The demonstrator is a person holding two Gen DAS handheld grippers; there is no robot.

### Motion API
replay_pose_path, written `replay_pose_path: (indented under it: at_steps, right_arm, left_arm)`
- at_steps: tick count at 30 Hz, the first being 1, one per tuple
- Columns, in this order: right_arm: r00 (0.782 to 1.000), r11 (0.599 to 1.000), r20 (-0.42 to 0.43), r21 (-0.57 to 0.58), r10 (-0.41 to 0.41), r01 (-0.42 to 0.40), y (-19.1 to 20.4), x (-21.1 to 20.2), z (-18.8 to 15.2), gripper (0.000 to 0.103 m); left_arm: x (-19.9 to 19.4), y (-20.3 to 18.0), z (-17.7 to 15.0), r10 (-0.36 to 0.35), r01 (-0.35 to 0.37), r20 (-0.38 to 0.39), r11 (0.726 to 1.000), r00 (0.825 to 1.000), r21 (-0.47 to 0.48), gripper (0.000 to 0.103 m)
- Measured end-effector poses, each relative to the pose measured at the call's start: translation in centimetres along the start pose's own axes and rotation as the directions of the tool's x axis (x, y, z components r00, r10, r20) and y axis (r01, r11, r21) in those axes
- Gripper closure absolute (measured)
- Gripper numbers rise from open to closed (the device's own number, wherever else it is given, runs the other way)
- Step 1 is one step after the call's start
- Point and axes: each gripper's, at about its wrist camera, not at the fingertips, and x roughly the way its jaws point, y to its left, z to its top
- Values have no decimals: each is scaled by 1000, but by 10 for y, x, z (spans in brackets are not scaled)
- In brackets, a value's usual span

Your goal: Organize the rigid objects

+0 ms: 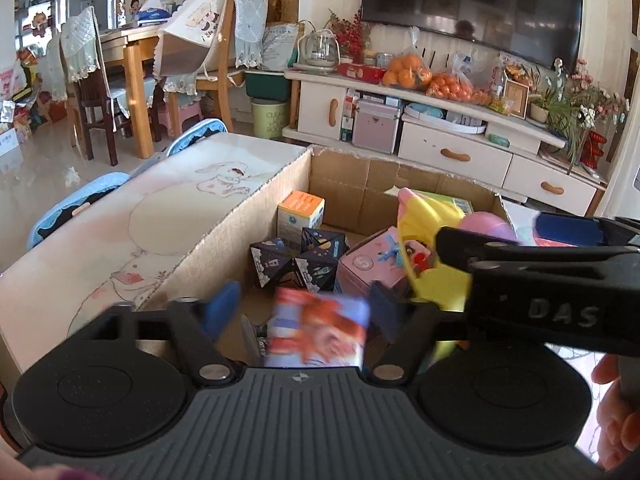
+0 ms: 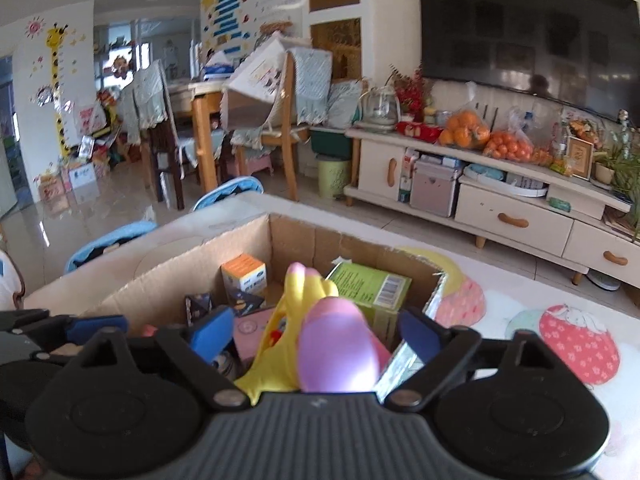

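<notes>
Two hand-held grippers hover over an open cardboard box [image 1: 248, 220] that sits on a table with a pale cartoon-print cover [image 1: 132, 220]. The left gripper [image 1: 302, 306] has its blue-padded jaws spread wide; a blurred picture box in red, orange and blue [image 1: 320, 330] lies between them, seemingly loose, though the blur makes contact hard to judge. The right gripper [image 2: 314, 332] is also spread wide, with a yellow and pink toy [image 2: 320, 344] between its fingers, neither pad pressing on it. Inside the cardboard box are a small orange-topped carton [image 1: 301, 212] near the far wall, dark space-print boxes [image 1: 298, 258] in the middle, a pink box [image 1: 372, 264] beside them and a green carton [image 2: 370, 286] at the far right corner. Behind stand a TV cabinet [image 1: 440, 148] with bags of oranges [image 1: 408, 70] on top.
</notes>
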Motion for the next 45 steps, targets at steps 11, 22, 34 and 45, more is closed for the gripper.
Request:
replay_pose_path:
  at_steps: [11, 22, 34, 45]
  right_arm:
    - [977, 977, 79, 95, -196, 189, -4, -61, -8, 6]
    - [953, 951, 70, 116, -295, 286, 10, -118, -28, 6]
    - [944, 948, 107, 96, -313, 304, 43, -173, -45, 6]
    - [937, 951, 158, 67, -310, 303, 74, -204, -51, 4]
  left_arm:
    - [-50, 7, -1, -17, 17, 77, 1000, 997, -5, 0]
    - [-120, 5, -16, -28, 22, 125, 998, 992, 51, 0]
    - [-181, 4, -38, -37, 22, 168, 995, 985, 93, 0]
    - [-202, 10, -45, -34, 18, 202, 996, 979, 83, 0]
